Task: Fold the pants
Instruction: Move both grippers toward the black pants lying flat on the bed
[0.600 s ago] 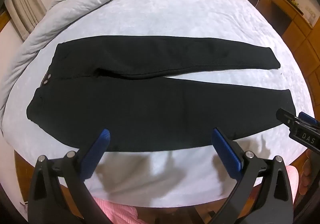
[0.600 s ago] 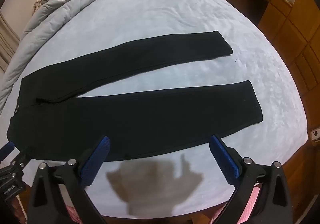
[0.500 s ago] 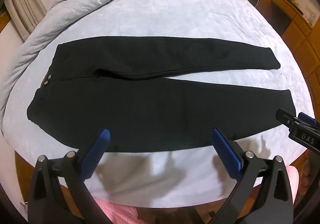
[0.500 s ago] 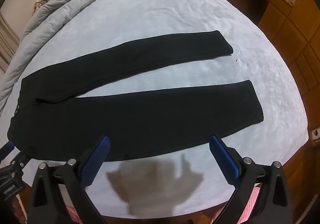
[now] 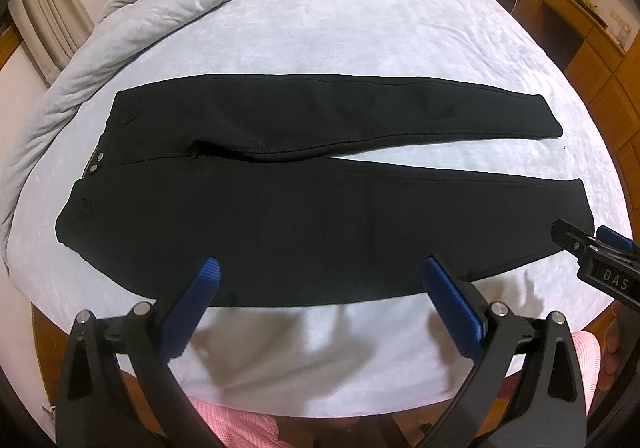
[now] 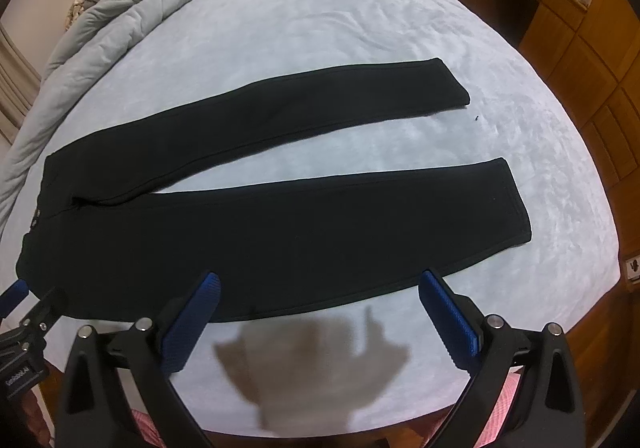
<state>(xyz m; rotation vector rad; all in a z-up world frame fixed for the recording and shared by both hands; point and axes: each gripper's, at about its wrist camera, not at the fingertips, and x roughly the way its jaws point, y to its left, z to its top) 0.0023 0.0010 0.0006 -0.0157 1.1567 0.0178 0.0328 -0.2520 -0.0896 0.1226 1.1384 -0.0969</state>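
Warm indoor light falls from above, bright and even on the bed. A soft claw shadow pools at 6 o'clock in the right view. Strong fisheye bending and dark corner vignetting; centre sharp.

Black pants flat on bed; right tool open.

Each tool was a black plastic frame with two wide arms ending in ribbed blue pads: the left tool and the right tool looked alike. Round silver screws sat at the arm joints. White letters "DAS" marked the right tool's side. Pink checked sleeves showed below, and bare skin at the right edge
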